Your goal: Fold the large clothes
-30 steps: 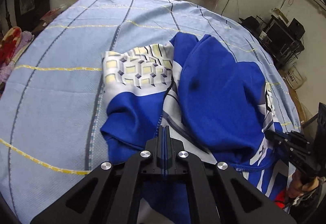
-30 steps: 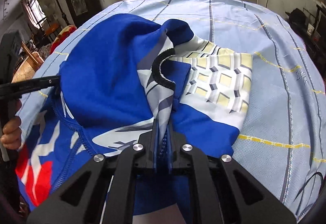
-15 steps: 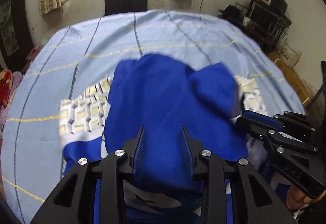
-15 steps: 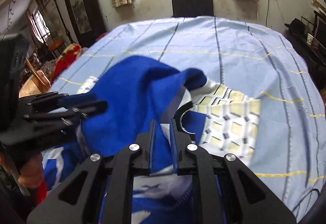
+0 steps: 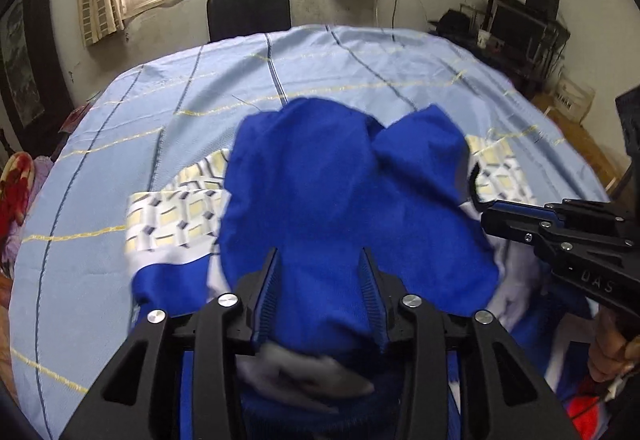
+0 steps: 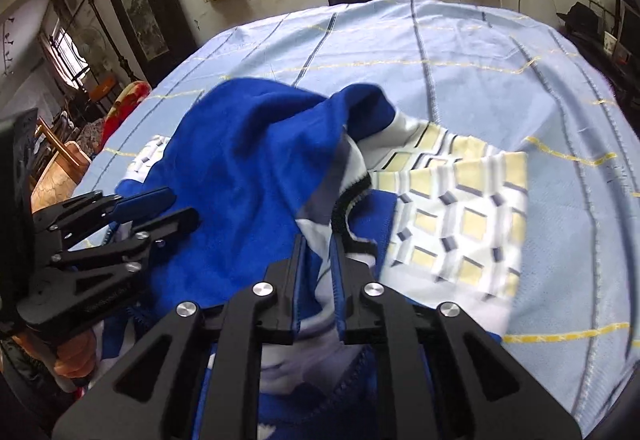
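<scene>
On the near half of the light-blue bedsheet (image 5: 120,143) lies the blue jersey (image 5: 344,199), bunched. The left gripper (image 5: 320,280), clamped on the fabric a second ago, has just been opening; its jaws now stand apart, cloth loose between them. The right gripper (image 6: 318,264) stays narrowly pinched on the jersey's near fold, collar just beyond

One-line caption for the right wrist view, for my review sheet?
Right gripper pinches the blue jersey over a striped sheet; left gripper, fingers parted, sits alongside.
</scene>
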A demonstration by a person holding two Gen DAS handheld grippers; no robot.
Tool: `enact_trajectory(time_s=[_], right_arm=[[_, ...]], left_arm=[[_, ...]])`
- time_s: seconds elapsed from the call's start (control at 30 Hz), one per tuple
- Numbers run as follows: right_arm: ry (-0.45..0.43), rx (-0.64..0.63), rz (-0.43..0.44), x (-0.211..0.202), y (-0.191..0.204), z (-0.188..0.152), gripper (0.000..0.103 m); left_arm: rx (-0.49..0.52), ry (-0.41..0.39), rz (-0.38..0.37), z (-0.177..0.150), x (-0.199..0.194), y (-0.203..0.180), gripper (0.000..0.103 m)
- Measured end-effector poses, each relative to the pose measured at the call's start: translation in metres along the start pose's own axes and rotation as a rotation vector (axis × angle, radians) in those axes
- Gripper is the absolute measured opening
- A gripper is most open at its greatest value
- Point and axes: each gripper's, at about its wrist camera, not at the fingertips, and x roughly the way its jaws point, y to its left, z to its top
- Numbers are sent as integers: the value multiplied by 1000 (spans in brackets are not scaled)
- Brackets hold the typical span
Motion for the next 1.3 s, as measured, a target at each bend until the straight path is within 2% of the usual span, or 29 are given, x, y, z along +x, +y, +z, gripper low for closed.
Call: enact_trajectory(time_s=[0.17,0.37,0.43,0.5,0.53,0.57,0.63,0.67,0.73,0.8,0.9,1.0,1.03,1.07,1.13,1.23,1.3], right_arm=[[-71,-10,14,-52,2,-17,25],[-130,8,43,-107,3,-60,25],[-192,-9,37,-132,6,-79,26],[-299,-27,-28,-161,12,-96,42],[-356,-25,-45,-173,15,-103,60],[-418,-11,-57,-184,14,-109,71],[-496,39,-29,-199,15,-119,75],[-498,53,13,-201,16,-121,75],[-442,70,148,-192,20,-120,75],[-377,91,289,-174,25,-121,81],[-333,110,395,-155,35,-131,83],[-357,107,393,-157,37,-138,85],[-363,99,396,-161,36,-139,90],[-351,98,401,-162,37,-140,94],[-295,98,407,-161,34,-136,94],[-265,70,259,-165,32,-139,93],[-233,62,265,-160,31,-146,85]], left_arm=[[-46,-38,-4,-20,-50,27,48],[-144,-39,-22,-69,-90,57,48],[-165,-36,-28,-88,-100,61,48],[-181,-34,-34,-104,-108,63,48],[-188,-33,-33,-112,-112,62,48],[-192,-32,-31,-118,-114,62,48],[-198,-33,-30,-130,-120,56,48],[-200,-37,-30,-134,-122,53,48],[-207,-51,-26,-140,-128,46,48],[-205,-69,-12,-145,-135,38,48],[-177,-101,31,-152,-145,23,54],[-135,-131,96,-156,-153,11,58],[-121,-140,110,-157,-154,7,61],[-112,-146,119,-157,-155,5,64],[-99,-151,133,-157,-154,3,64],[-97,-143,144,-158,-148,1,65],[-94,-135,149,-160,-143,0,65]])
